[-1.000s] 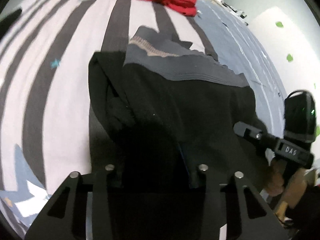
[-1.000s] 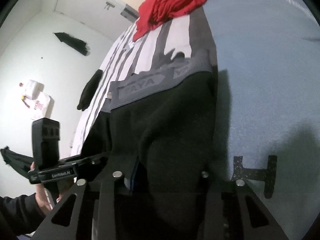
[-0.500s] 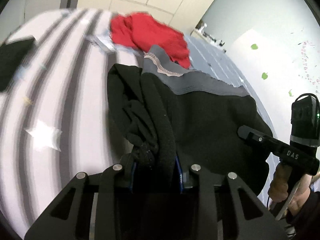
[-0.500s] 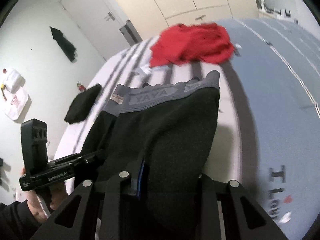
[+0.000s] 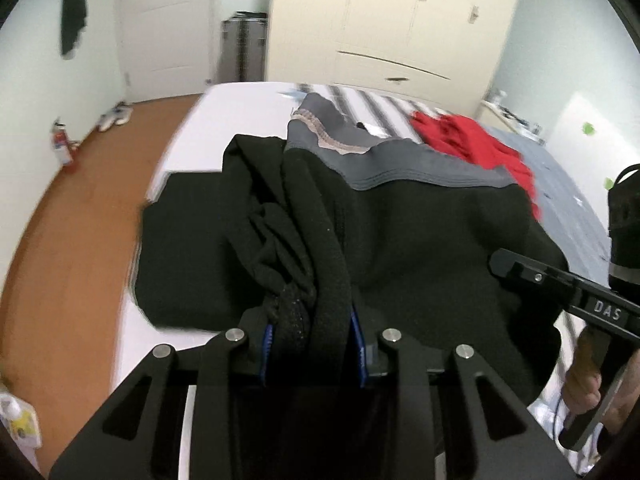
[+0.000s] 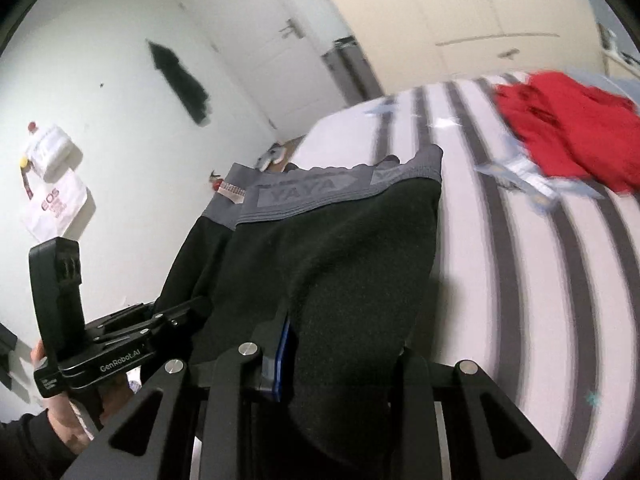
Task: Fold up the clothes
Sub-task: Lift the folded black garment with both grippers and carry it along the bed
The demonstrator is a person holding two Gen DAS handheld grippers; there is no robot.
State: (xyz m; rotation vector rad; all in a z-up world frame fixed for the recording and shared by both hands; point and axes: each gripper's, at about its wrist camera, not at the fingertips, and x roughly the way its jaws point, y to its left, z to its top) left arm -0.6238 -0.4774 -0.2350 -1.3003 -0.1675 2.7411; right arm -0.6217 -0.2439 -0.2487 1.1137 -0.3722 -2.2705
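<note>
The left wrist view alone shows a second black garment (image 5: 180,248) lying flat near the bed's edge, with brown floor (image 5: 72,240) and shoes (image 5: 114,118) past it. Only the right wrist view shows the "YAYA" lettering on the waistband (image 6: 340,196) and a white bag (image 6: 54,210) hung on the wall.

The black pants (image 5: 420,248) are held up above the bed (image 6: 520,280), stretched between the two grippers. The left gripper (image 5: 312,344) is clamped on a bunched, ropy fold of the fabric, which fills the space between its blue pads. The right gripper (image 6: 340,356) is likewise closed on the cloth, its left pad (image 6: 282,360) showing while the other side is buried under fabric. The grey waistband (image 5: 400,168) hangs at the far end, wavy along its edge, with a pale tag (image 6: 232,191) on its inner side.

A red garment (image 6: 572,128) lies crumpled farther back on the striped sheet. Behind stand cream wardrobes (image 5: 392,20), a white door (image 5: 160,20) and a dark item (image 6: 180,80) hung on the wall. The pants block most of the bed directly ahead in both views.
</note>
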